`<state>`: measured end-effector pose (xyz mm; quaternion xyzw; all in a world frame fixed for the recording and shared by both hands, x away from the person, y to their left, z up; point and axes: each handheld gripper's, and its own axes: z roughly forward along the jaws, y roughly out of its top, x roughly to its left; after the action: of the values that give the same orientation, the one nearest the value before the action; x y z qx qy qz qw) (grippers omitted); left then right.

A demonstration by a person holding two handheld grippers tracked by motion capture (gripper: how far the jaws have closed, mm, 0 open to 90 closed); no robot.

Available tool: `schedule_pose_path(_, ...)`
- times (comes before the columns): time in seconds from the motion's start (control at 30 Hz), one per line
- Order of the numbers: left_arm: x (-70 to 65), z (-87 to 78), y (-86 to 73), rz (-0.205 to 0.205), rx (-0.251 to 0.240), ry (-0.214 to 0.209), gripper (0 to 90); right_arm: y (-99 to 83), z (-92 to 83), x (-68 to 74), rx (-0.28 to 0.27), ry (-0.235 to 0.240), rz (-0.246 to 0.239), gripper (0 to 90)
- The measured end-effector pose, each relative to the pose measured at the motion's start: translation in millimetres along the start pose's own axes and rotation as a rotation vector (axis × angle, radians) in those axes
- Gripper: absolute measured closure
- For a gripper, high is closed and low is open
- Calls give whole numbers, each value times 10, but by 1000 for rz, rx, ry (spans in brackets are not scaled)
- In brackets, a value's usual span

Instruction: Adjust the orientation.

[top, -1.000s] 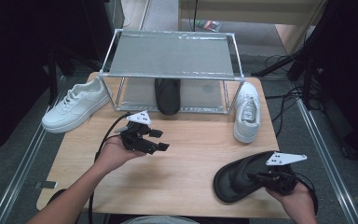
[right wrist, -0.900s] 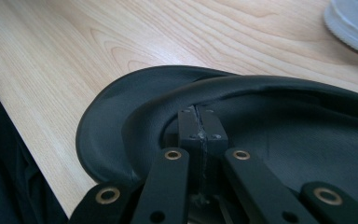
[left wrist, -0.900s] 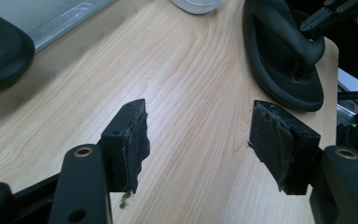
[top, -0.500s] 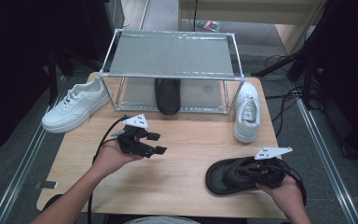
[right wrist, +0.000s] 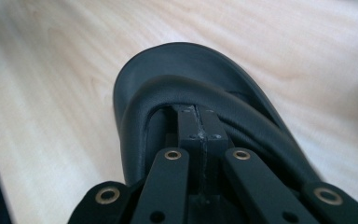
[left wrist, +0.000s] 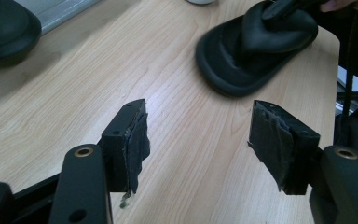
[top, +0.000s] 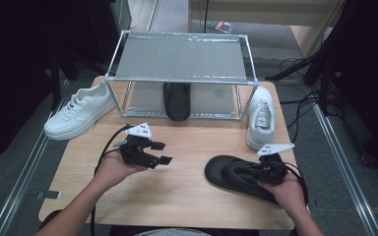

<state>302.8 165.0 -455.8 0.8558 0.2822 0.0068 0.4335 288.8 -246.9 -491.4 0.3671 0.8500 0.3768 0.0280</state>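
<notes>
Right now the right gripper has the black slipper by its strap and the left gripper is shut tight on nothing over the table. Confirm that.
Not quite. The left gripper is open, its jaws wide apart over bare table, as the left gripper view shows. The rest holds: the right gripper is shut under the strap of the black slipper.

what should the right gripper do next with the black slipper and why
Probably slide it on leftward and up the table toward the metal-framed shelf rack. The right gripper has its jaws pressed together, tucked under the strap of the black rubber slipper, which lies flat on the wooden table. Its likely mate, another black slipper, sits under that rack, and the left gripper is open, holding nothing.
</notes>
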Motion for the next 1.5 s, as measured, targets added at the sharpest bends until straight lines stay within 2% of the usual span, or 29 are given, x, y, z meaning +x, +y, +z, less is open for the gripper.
schedule_pose_path(0.17,21,-26,-20,-9,-14,4,377,125,117,-22,-22,-10,-20,900)
schedule_pose_path(0.3,35,-25,-24,-12,-14,5,377,184,171,-35,-33,-21,-12,900)
schedule_pose_path(0.4,33,-19,-21,-8,-13,7,377,169,127,-26,-54,-38,-3,900)
schedule_pose_path(0.5,34,-8,-10,-6,-16,8,377,133,36,4,-96,-42,28,900)
schedule_pose_path(0.67,50,13,18,0,-17,7,377,65,-63,137,-123,-71,9,822)
schedule_pose_path(0.77,66,28,42,-1,-24,5,377,35,-86,186,-137,-60,17,784)
schedule_pose_path(1.13,104,125,136,7,-28,-13,377,-43,-21,322,-131,-47,21,689)
schedule_pose_path(1.27,107,133,158,14,-28,-17,377,-48,72,368,-99,-68,-2,685)
schedule_pose_path(1.37,111,137,160,17,-27,-19,377,-58,135,344,-63,-75,0,679)
schedule_pose_path(1.5,116,147,157,8,-28,-19,377,-56,186,294,-38,-54,13,733)
